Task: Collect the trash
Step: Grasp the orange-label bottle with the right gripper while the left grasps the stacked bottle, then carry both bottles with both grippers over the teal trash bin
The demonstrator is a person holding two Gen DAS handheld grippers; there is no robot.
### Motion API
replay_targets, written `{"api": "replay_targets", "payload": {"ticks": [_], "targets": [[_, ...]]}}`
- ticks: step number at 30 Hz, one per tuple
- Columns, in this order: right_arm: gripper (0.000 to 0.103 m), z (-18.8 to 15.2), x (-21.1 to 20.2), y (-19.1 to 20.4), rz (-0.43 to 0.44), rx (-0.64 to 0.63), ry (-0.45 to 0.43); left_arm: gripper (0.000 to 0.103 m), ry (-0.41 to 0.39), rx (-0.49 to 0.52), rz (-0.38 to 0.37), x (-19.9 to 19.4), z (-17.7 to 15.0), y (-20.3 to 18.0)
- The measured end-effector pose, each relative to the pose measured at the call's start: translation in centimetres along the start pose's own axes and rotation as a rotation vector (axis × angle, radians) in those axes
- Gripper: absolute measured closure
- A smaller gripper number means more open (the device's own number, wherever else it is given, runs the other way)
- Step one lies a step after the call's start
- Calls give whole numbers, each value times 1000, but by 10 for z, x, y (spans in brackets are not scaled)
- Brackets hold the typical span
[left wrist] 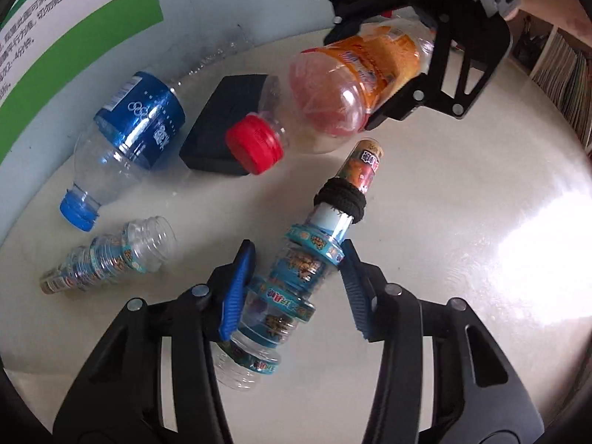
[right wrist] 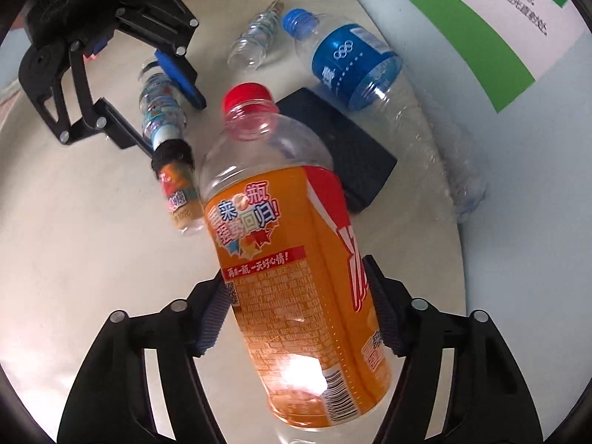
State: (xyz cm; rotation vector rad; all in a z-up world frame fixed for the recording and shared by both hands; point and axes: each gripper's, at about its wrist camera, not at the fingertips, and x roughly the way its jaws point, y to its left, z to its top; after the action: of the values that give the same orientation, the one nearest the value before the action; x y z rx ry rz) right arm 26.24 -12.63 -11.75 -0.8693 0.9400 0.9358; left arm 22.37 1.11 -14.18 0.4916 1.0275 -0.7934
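Note:
A small ribbed clear bottle [left wrist: 292, 281] with blue patterned bands and a black hair tie around its neck lies on the round white table [left wrist: 462, 240]. My left gripper [left wrist: 296, 255] is shut on it, a blue pad on either side. The right wrist view shows the same bottle [right wrist: 162, 111] in that gripper [right wrist: 159, 85]. An orange-labelled bottle [right wrist: 296, 277] with a red cap sits between the pads of my right gripper [right wrist: 296, 281], which is shut on its label. From the left wrist view, this bottle [left wrist: 351, 81] juts out of the right gripper [left wrist: 407, 59], cap end toward me.
A blue-labelled clear bottle [left wrist: 137, 125] and a small crushed bottle [left wrist: 111, 255] lie on the table near the wall. A black box [left wrist: 218, 122] sits between them and the orange bottle. A green and white poster [left wrist: 55, 37] covers the wall. Stacked books [left wrist: 566, 74] stand beyond the table's right edge.

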Motion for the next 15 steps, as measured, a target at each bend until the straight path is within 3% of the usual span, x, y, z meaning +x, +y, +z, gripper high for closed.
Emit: {"api": "replay_targets", "payload": {"ticks": [2,9,15], "targets": [[43,-7,-4,3,26,40,1,58,3,-15,-15,-2,-3,-1],[44,-28,-25,0,98,208,-33,58,-12,-82,-11,-22,-17,-9],[44,-25,-64,11,89,257,-82,58,-35,-108,28,-58,-37,-19]]}}
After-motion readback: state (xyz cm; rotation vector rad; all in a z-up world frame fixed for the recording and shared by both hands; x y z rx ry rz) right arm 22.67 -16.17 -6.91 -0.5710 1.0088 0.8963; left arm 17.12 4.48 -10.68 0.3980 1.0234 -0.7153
